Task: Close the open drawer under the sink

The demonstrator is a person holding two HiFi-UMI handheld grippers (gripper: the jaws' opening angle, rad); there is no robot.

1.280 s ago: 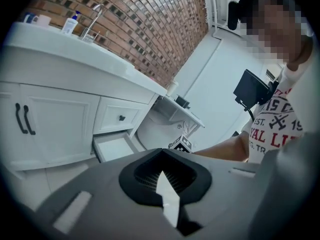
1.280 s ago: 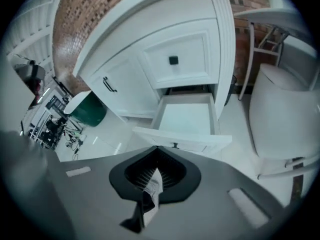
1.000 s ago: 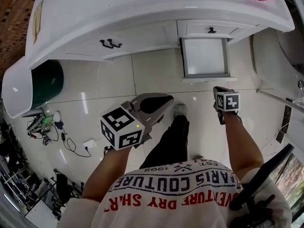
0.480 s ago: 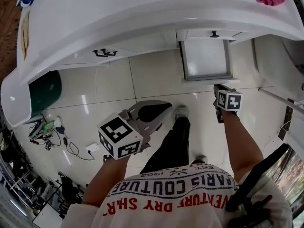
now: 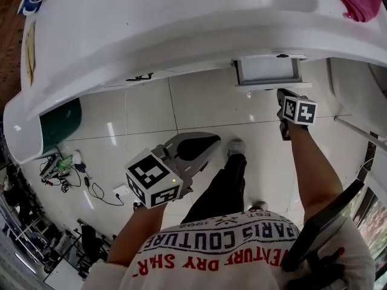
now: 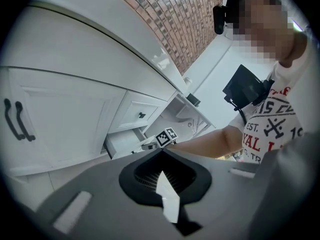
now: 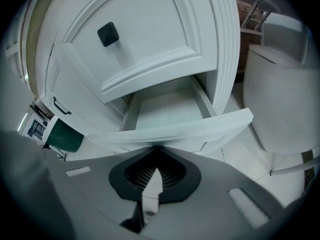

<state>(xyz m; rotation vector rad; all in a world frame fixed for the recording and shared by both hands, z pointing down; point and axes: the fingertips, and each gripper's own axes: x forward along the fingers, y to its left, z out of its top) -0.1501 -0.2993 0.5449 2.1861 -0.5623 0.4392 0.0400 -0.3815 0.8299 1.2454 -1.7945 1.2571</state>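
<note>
Under the sink [image 5: 181, 17], one drawer [image 5: 268, 71] stands partly open; the right claw [image 5: 283, 94], jaws together, touches its front. The left claw [image 5: 208, 141], also closed, hangs well apart.

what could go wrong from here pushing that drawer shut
1. In the head view the right gripper sits toward the right end of the drawer front. An off-centre push might skew the partly open drawer and jam it.
2. Its shut jaws seem to meet only the front's thin edge, so they could slip off it.
</note>
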